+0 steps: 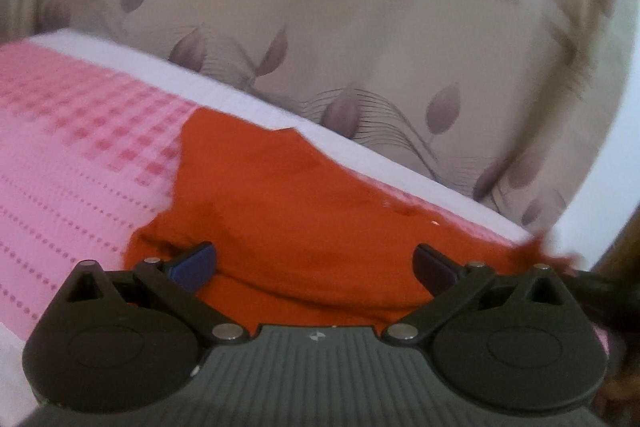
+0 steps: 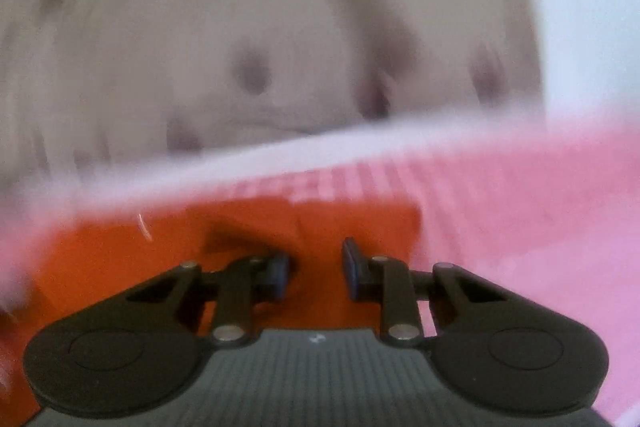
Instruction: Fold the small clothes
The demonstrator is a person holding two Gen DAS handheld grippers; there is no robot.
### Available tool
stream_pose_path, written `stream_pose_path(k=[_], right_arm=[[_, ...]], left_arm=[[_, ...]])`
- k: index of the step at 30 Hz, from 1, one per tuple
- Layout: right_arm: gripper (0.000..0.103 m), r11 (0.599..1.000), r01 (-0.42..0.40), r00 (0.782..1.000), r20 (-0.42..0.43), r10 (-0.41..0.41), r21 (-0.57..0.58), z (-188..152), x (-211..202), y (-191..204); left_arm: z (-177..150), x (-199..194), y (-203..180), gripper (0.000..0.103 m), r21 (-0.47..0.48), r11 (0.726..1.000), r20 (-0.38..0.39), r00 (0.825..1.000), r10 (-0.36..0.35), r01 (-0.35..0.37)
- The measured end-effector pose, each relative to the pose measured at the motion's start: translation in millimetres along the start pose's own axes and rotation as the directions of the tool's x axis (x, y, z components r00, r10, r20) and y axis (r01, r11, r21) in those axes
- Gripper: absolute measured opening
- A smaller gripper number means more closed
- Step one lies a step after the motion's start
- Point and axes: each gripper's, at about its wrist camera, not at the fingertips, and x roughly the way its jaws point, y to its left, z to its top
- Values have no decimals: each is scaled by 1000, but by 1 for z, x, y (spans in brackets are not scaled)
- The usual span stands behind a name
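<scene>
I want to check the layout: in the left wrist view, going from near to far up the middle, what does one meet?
Left gripper, open fingers → orange garment → white edge of the pink checked bedcover → beige leaf-print curtain.

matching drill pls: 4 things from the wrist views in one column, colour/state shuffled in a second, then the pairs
Things:
1. garment
2. bedspread
3. curtain
4. left gripper

Colour or state:
A. beige with purple leaf print
B. pink with checks and dotted lines
C. jaws spread wide, pads apart over the cloth
D. plain orange, lying on the bed

Pairs: 1-D, 2-B, 3-A, 4-C
</scene>
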Motion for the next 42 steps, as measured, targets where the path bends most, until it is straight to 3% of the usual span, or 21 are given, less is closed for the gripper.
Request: stream_pose_path(k=[1, 2, 4, 10, 12, 13, 14, 17, 19, 21, 26, 37, 42], right_arm=[[27, 977, -76, 997, 1, 77, 199, -4, -7, -25], [27, 937, -126, 991, 5, 131, 325, -9, -10, -43], [27, 876, -209, 975, 27, 219, 435, -18, -15, -64], [28, 819, -267, 958, 48, 282, 507, -16, -12, -84], [28, 824, -266, 959, 53, 278, 501, -15, -12, -83], [26, 838, -247, 965, 41, 261, 487, -14, -11, -80], [10, 840, -230, 969, 30, 247, 492, -14, -5, -77], [5, 753, -337, 932, 84, 354, 566, -14, -6, -74], [5, 805, -293, 950, 64, 305, 516, -13, -11, -71], [5, 875, -176, 977, -28, 211, 451, -18, -5, -74], [4, 929, -132, 985, -63, 163, 346, -16, -4, -66], [3, 971, -69, 997, -16, 74, 228, -24, 0, -40], [4, 963, -95, 994, -23, 104, 252, -21, 1, -46]], left_arm=[[1, -1, 4, 103, -19, 1000, 3, 1000, 8, -8], [1, 0, 6, 103, -36, 999, 2, 1000, 11, -11], [2, 1, 9, 103, -55, 998, -4, 1000, 15, -16], [2, -1, 13, 103, -70, 996, 16, 998, 61, -60], [3, -1, 14, 103, -73, 994, 28, 996, 88, -86], [3, -1, 15, 102, -76, 993, 32, 995, 98, -96], [3, -2, 16, 101, -79, 992, 37, 994, 102, -99], [4, -2, 16, 99, -81, 990, 43, 992, 117, -114], [4, -1, 15, 99, -77, 990, 40, 992, 121, -118], [4, -1, 14, 99, -70, 990, 39, 991, 128, -125], [3, 0, 13, 99, -64, 986, 34, 987, 158, -156], [3, 2, 13, 102, -59, 982, 28, 983, 181, -179], [3, 1, 13, 103, -57, 983, 33, 984, 177, -175]])
